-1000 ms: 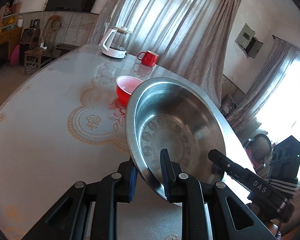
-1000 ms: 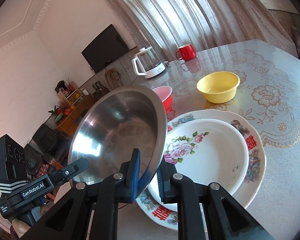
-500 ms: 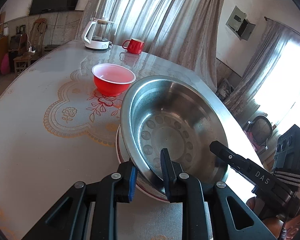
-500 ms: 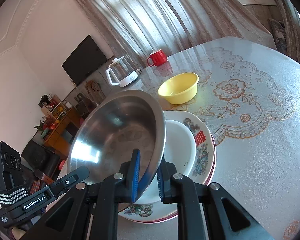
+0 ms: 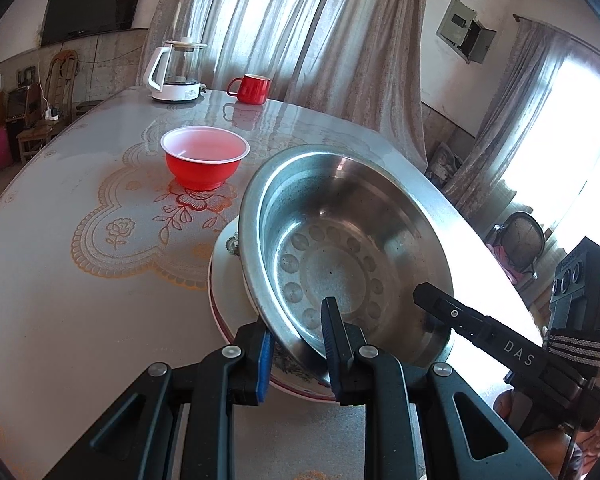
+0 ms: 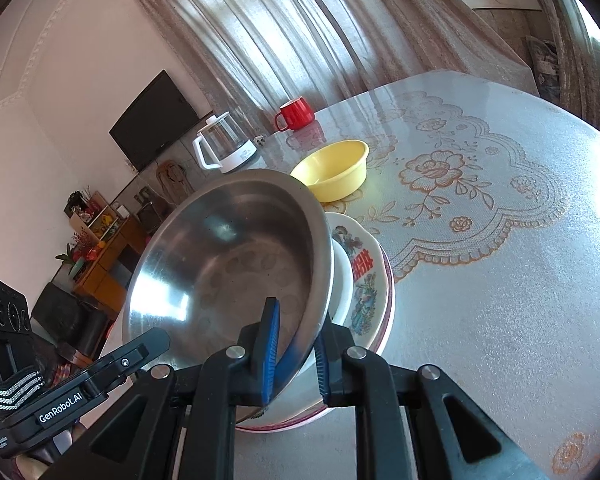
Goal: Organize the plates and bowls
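The wide, stiff, slippery stainless-steel bowl (image 5: 340,248) is pinched at opposite rims by the left gripper (image 5: 298,344) and right gripper (image 6: 294,350), above stacked floral plates (image 6: 364,276).

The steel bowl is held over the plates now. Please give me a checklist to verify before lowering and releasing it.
1. Left gripper shut on steel bowl rim: ok.
2. Right gripper shut on the rim: ok.
3. Bowl above plate stack: ok.
4. Bowl level: not ok, tilted.
5. Bowl base seated on the white plate: cannot tell, hidden.
6. Yellow bowl and red bowl stand apart from the stack: ok.
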The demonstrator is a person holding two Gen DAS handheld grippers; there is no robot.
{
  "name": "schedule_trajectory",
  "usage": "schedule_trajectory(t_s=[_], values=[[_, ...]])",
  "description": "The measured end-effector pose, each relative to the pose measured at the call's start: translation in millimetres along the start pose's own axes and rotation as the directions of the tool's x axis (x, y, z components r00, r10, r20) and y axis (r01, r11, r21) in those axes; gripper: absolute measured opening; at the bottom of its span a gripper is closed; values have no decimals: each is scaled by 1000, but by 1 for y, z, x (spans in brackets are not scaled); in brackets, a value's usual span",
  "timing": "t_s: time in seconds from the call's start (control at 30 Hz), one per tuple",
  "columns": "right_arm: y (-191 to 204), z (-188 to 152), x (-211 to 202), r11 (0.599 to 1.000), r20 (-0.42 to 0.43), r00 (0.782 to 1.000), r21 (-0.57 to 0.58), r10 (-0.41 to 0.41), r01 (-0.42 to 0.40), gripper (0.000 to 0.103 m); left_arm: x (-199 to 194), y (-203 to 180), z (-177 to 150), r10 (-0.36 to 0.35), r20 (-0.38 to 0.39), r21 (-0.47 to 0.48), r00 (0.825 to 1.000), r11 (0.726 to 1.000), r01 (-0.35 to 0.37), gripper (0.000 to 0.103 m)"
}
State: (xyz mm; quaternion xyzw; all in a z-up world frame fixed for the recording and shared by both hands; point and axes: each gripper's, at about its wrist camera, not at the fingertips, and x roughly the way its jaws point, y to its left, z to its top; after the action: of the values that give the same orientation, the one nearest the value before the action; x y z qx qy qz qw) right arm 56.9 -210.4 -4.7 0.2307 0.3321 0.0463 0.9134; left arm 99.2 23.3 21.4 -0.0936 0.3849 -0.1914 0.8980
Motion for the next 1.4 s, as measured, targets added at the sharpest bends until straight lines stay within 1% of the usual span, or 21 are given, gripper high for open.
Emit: schedule_trajectory(t_s=[0.23,0.37,0.53,0.7,0.77,0.93,1.07,1.3,1.4], values=[[-2,-2,2,1000,-27,1000,17,-12,13,17,10,0,1,-8,-25,-3,1000,1000,7,23],[-2,-3,3,1000,-28,1000,18,-14,15,18,14,1,1,-12,-34,-9,999,1000,12,24],[0,-2,2,1000,-24,1000,8,-15,15,18,17,5,1,-40,-53,-36,998,999,38,24],[-5,0,0,999,-38,999,52,12,-10,19,21,11,5,-77,-79,-77,994,995,71,24],[-6,0,0,999,-37,999,51,6,-4,19,23,13,6,-83,-90,-91,992,993,75,24],[-4,-1,0,999,-34,999,51,7,-5,20,21,19,8,-104,-91,-125,990,988,92,24],[-7,0,0,997,-32,999,72,26,-24,22,20,24,10,-111,-83,-144,990,985,99,24],[-3,0,1,998,-28,999,51,26,-24,22,13,23,3,-116,-79,-144,990,984,104,24],[-4,0,3,999,-35,999,47,21,-19,22,9,18,0,-112,-76,-118,991,988,103,25]])
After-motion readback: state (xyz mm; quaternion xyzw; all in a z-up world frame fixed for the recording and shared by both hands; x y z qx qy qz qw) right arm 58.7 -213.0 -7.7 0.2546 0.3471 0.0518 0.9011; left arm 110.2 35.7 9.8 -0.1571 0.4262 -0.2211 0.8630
